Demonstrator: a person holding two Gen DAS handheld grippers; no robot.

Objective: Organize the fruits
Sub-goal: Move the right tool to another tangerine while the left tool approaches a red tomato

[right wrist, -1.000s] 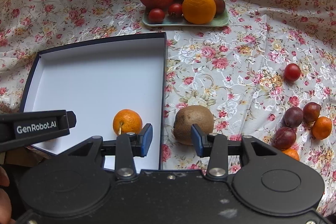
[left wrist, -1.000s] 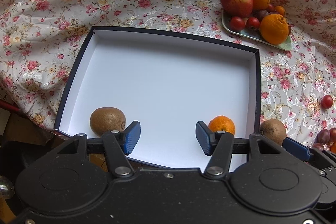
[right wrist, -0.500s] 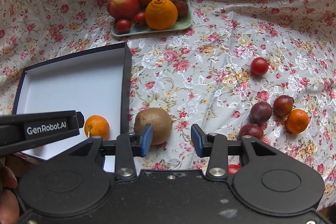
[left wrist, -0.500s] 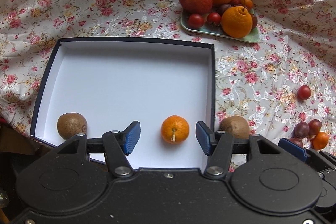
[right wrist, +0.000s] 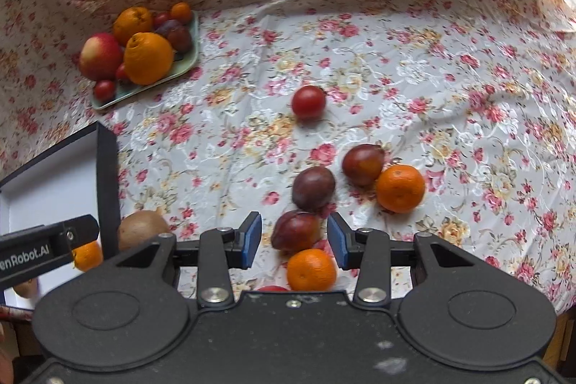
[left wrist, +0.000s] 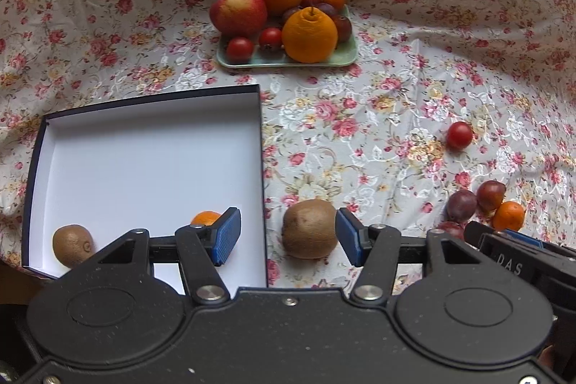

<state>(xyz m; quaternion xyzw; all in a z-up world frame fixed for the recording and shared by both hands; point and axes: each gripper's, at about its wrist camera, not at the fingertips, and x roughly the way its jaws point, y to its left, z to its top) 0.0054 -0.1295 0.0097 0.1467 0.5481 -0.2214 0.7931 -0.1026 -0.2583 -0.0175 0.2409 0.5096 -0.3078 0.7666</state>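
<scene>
Shift: both views have swung right since a second ago — the box now sits at left.
Left hand-held gripper (left wrist: 288, 236): open, pads straddling the kiwi (left wrist: 309, 228) on the floral cloth (left wrist: 378, 117).
Right hand-held gripper (right wrist: 294, 236): open around a plum (right wrist: 296, 230), a mandarin (right wrist: 311, 269) just below.
Box (left wrist: 260, 168): holds another kiwi (left wrist: 72, 244) and a mandarin.
Plate (left wrist: 345, 54): heaped fruit, far side.

- I see soft daylight from the upper right, blown out at the corner.
- Faint shadows under fruit on the floral cloth (right wrist: 414, 67).
- Fisheye bends the edges; the right view is slightly motion-blurred.
</scene>
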